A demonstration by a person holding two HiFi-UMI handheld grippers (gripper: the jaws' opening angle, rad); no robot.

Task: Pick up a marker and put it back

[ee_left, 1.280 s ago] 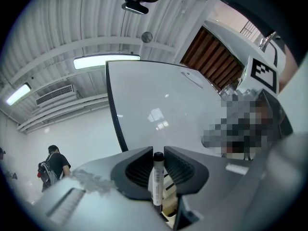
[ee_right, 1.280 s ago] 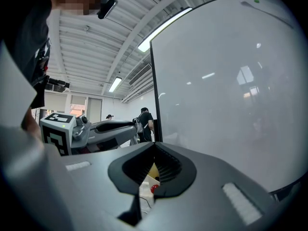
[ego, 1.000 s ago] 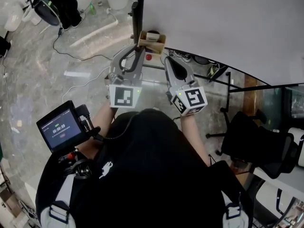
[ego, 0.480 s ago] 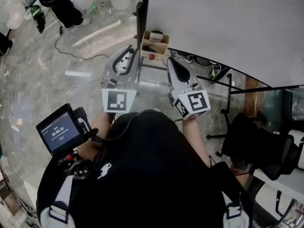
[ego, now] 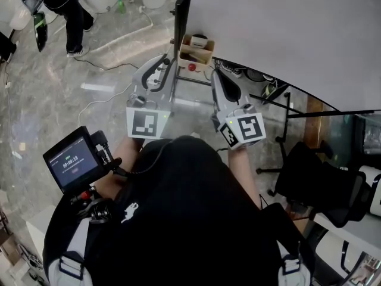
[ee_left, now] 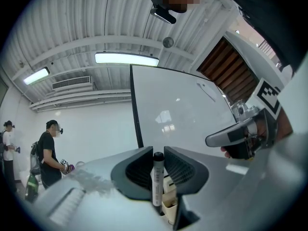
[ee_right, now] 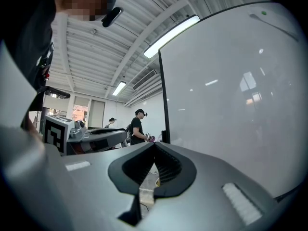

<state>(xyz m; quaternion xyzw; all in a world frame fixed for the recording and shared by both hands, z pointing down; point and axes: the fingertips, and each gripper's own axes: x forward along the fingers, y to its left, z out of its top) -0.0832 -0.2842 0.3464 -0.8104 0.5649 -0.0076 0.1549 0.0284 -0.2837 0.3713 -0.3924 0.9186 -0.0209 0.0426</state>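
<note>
My left gripper point(ee_left: 157, 159) is shut on a marker point(ee_left: 156, 184), which stands upright between the jaws, white-bodied with a black cap on top. In the head view the left gripper point(ego: 168, 63) is raised in front of the whiteboard point(ego: 286, 34), just left of a small cardboard box point(ego: 197, 48) fixed at the board's lower edge. The box point(ee_left: 169, 207) shows below the jaws, with the marker's lower end near it. My right gripper point(ego: 218, 75) hovers to the right of the box, and its jaws point(ee_right: 154, 145) are shut with nothing between them.
The whiteboard's black stand post point(ego: 180, 16) rises beside the box. Cables point(ego: 95, 70) lie on the marble floor. A person point(ego: 59, 5) stands at the far left, and a black office chair point(ego: 321, 183) sits to the right. A small screen point(ego: 72, 164) hangs at my left.
The left gripper has drawn back from the box, down and to the left. The right gripper has barely moved. The person in the background has walked left.
</note>
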